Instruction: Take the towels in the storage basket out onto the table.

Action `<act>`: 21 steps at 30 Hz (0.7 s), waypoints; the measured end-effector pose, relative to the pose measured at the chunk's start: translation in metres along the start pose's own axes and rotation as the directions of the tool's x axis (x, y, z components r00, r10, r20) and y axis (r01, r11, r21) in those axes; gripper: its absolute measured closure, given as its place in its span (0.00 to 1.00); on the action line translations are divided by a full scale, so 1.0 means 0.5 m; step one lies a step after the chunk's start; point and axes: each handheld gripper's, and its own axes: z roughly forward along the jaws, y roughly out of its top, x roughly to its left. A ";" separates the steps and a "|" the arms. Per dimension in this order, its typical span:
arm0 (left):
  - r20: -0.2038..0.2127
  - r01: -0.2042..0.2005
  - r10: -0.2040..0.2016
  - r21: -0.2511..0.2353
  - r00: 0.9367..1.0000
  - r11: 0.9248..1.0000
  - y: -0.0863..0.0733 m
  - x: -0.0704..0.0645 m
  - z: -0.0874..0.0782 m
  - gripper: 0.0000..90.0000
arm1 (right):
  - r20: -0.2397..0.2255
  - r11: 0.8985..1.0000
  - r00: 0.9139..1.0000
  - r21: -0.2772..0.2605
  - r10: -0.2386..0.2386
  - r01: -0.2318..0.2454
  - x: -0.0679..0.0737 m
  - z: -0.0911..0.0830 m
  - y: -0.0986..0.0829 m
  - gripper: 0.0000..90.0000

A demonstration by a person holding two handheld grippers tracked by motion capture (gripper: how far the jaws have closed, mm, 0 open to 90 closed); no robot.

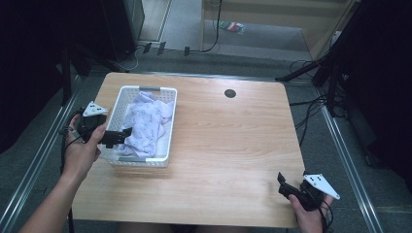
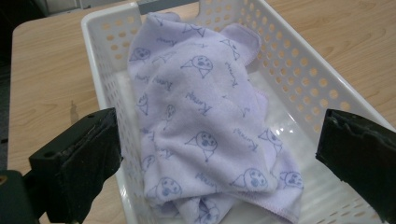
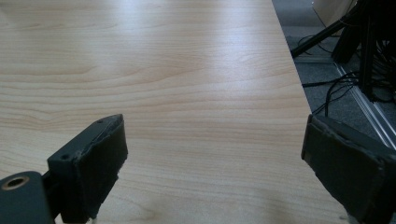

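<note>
Left gripper (image 1: 118, 136), black, two-jawed, hand-held: jaws spread wide, holding nothing, poised over the near left rim of the white perforated plastic basket (image 1: 167, 134). In the left gripper view, its jaws flank the cloth without touching it.

Right gripper (image 1: 285, 185), same build, grey three-cornered plate on top: jaws wide apart, empty, well away from the basket at the near right corner of the light wooden table (image 1: 228, 145). In the right gripper view, bare wood lies between its jaws.

Pale lilac towel (image 2: 205, 126), soft pile, printed with small blue dog faces and script, stitched hem: lies crumpled in a loose heap inside the basket, spanning most of its length; the far end reaches the basket's far wall.

Basket: rectangular, round-holed walls, grey handle strip (image 1: 149, 89) at the far end; stands on the left half of the table.

Black round grommet (image 1: 230, 93): set in the tabletop, right of the basket's far end.

Dark cables (image 1: 316, 104) and black stand legs (image 1: 303, 71): on the grey floor, beyond the table's right edge, far from the basket.
</note>
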 end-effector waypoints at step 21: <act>-0.007 0.042 -0.041 0.180 0.999 0.983 0.048 0.008 0.111 0.00 | -0.007 1.000 1.000 0.000 0.003 -0.003 -0.002 0.000 0.000 0.08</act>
